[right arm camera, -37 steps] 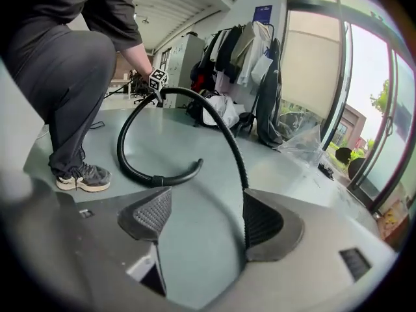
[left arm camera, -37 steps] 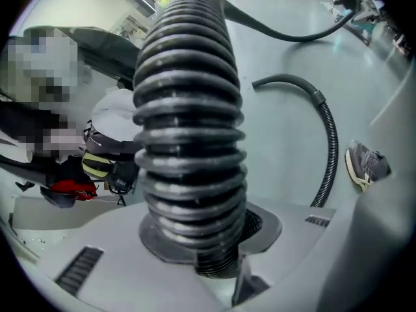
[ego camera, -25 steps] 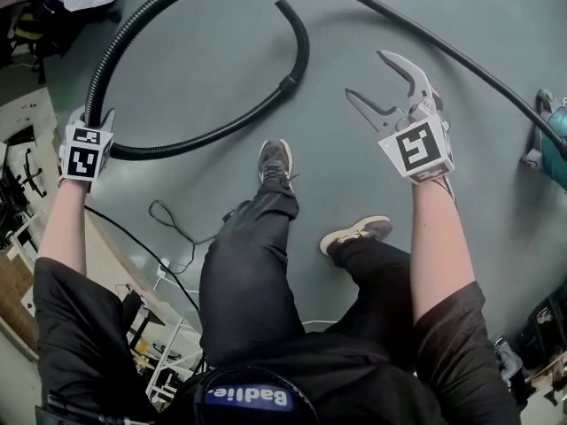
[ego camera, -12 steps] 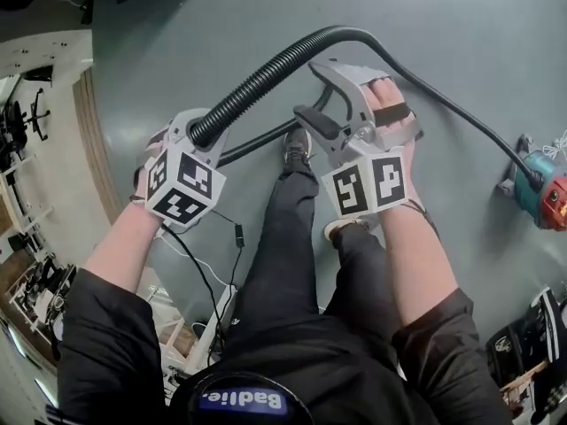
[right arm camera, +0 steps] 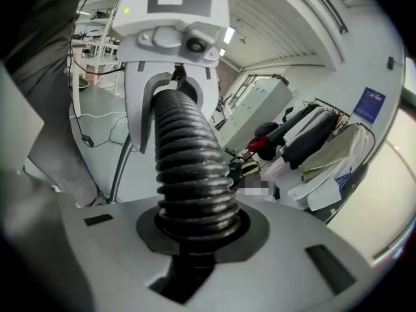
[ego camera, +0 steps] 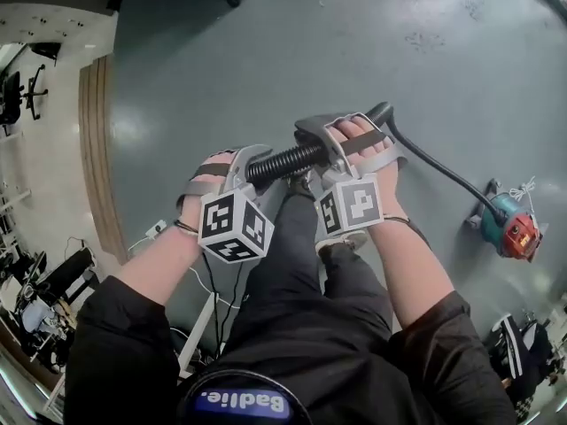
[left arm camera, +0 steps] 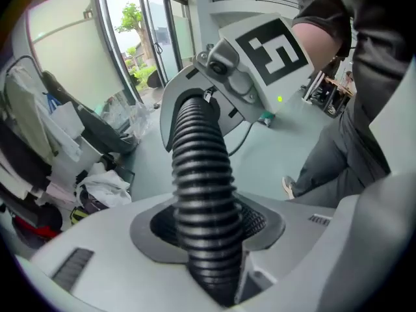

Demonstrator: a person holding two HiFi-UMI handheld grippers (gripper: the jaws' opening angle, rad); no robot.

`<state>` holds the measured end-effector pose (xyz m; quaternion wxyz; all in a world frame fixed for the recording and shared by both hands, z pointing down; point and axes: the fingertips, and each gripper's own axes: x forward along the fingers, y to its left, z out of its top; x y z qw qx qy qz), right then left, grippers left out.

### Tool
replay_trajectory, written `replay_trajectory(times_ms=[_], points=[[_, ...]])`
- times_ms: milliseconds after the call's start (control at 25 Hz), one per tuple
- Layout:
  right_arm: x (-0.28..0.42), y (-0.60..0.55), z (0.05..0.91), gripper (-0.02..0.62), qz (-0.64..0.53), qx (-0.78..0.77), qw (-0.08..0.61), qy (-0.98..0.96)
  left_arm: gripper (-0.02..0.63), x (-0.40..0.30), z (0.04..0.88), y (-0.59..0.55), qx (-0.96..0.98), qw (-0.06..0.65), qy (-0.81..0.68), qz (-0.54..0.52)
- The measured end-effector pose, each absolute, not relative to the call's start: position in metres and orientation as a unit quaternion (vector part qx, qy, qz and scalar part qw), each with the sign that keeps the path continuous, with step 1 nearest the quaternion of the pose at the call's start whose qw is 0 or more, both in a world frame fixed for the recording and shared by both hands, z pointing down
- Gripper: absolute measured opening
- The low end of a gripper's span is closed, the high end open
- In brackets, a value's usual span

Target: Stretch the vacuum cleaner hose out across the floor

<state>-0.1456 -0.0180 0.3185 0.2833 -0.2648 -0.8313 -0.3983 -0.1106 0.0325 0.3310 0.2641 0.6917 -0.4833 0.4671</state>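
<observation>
A black ribbed vacuum hose (ego camera: 285,158) is held up off the grey floor, a short stretch of it running between my two grippers. My left gripper (ego camera: 241,163) is shut on the hose (left arm camera: 201,194), which sits in its pad notches; its jaws have just been opening a little with the hose still between them. My right gripper (ego camera: 324,145) has just been closing and is shut on the hose (right arm camera: 192,168). The two grippers are close together and face each other. Beyond the right gripper the hose runs down to the teal and red vacuum cleaner (ego camera: 508,225).
The person's legs and a shoe (ego camera: 299,184) are straight below the grippers. Thin cables (ego camera: 213,292) lie on the floor at lower left. A curved wooden floor edge (ego camera: 94,149) and office clutter lie at the left. Bags and hanging clothes (right arm camera: 305,142) stand at the room's side.
Both hands have risen and come together, lifting the hose off the floor. The right gripper, open and empty before, has closed on the hose beside the left one.
</observation>
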Motion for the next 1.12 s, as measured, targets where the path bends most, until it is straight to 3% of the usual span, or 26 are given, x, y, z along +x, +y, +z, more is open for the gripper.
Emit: replay_trajectory(times_ms=[80, 160, 600, 640, 720, 880, 1040, 1120], points=[[-0.163, -0.033, 0.298, 0.077, -0.395, -0.253, 0.300, -0.831, 0.245, -0.139, 0.320, 0.036, 0.671, 0.271, -0.531, 0.442], [-0.179, -0.052, 0.281, 0.077, -0.379, -0.233, 0.314, -0.839, 0.276, -0.173, 0.314, 0.041, 0.635, 0.291, -0.587, 0.410], [-0.244, -0.153, 0.236, 0.077, -0.280, -0.181, 0.304, -0.893, 0.314, -0.283, 0.381, 0.030, 0.469, 0.312, -0.750, 0.347], [-0.246, -0.156, 0.233, 0.078, -0.283, -0.188, 0.299, -0.892, 0.313, -0.290, 0.385, 0.026, 0.454, 0.310, -0.757, 0.352], [-0.247, -0.163, 0.234, 0.080, -0.300, -0.202, 0.298, -0.883, 0.149, -0.303, 0.388, 0.026, 0.431, 0.311, -0.762, 0.370], [-0.240, -0.183, 0.274, 0.109, -0.297, -0.239, 0.348, -0.857, 0.141, -0.324, 0.378, 0.031, 0.434, 0.312, -0.719, 0.444], [-0.232, -0.171, 0.310, 0.260, -0.250, -0.300, 0.393, -0.832, 0.140, -0.349, 0.354, 0.061, 0.431, 0.318, -0.660, 0.527], [-0.237, -0.149, 0.301, 0.292, -0.254, -0.325, 0.385, -0.825, 0.140, -0.360, 0.345, 0.083, 0.428, 0.330, -0.635, 0.552]])
